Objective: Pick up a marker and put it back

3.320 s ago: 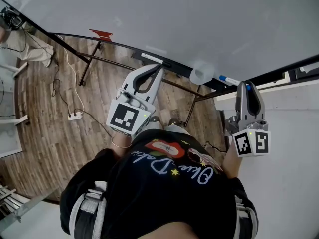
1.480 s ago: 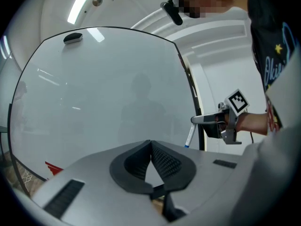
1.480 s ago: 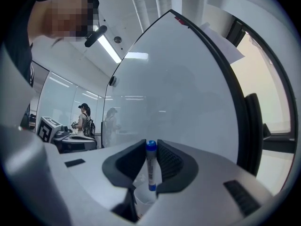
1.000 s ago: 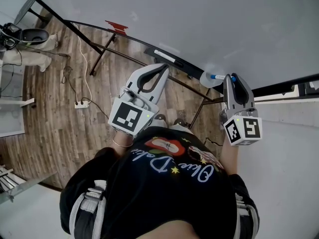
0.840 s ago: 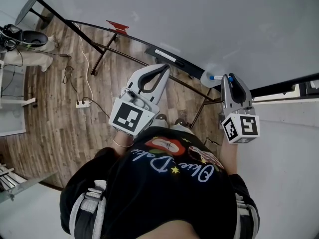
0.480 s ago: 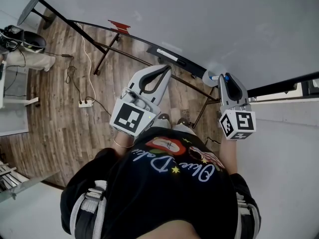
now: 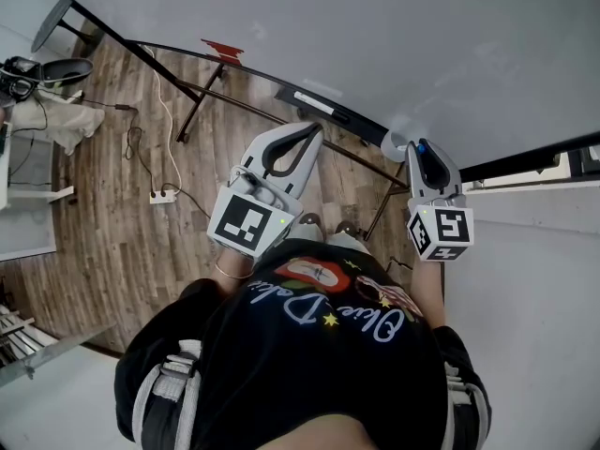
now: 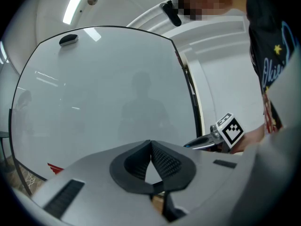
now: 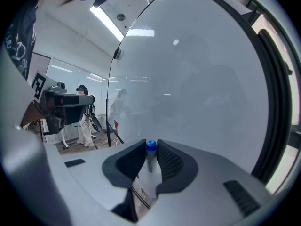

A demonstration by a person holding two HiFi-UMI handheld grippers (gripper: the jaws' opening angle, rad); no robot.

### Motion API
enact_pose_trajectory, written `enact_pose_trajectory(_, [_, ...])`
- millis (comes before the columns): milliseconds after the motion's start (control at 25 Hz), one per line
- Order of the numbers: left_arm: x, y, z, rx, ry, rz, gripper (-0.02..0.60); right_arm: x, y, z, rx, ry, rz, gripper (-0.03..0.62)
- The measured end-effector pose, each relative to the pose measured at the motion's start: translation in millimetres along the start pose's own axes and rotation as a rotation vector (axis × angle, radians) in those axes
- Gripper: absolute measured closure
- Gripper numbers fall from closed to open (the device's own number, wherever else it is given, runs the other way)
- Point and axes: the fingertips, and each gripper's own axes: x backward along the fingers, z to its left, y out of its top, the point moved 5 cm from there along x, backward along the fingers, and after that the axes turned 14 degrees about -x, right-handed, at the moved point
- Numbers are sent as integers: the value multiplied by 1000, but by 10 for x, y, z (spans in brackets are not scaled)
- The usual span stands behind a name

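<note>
Whiteboard (image 7: 375, 36) ahead, wood floor below. Right gripper (image 7: 421, 153) pinches the marker (image 9: 150, 157) between its jaws, blue cap forward, close to the tray (image 7: 352, 120), probably to put it back. Left gripper (image 7: 312, 131) idle off to the side, jaws pressed together, empty.

Marker (image 9: 150, 150) now within jaws of right gripper (image 7: 419, 148)

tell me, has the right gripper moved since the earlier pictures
yes: in the head view the right gripper has shifted left along the whiteboard's lower edge, up to the white round piece there
</note>
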Motion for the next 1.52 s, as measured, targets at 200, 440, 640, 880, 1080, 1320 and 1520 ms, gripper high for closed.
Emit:
enact_pose_trajectory(200, [-29,4,-30,3,-13,-5,578,36,-19,18,10,-7,1,522])
enact_pose_trajectory(440, [-50,8,-42,7,-22,-7,578,67,-80,9,12,-22,25,522])
enact_pose_trajectory(640, [-65,-1,-51,8,-26,-9,578,55,-166,0,25,-38,49,522])
enact_pose_trajectory(880, [-67,6,-48,12,-26,-12,578,52,-155,11,40,-34,51,520])
enact_pose_trajectory(1080, [-66,5,-65,9,-29,-15,578,60,-148,19,50,-53,43,511])
enact_pose_trajectory(1320, [-64,9,-62,9,-27,-14,578,109,-16,61,51,-45,1,491])
enact_pose_trajectory(1520, [-79,7,-68,11,-29,-17,578,257,245,84,54,-45,-91,513])
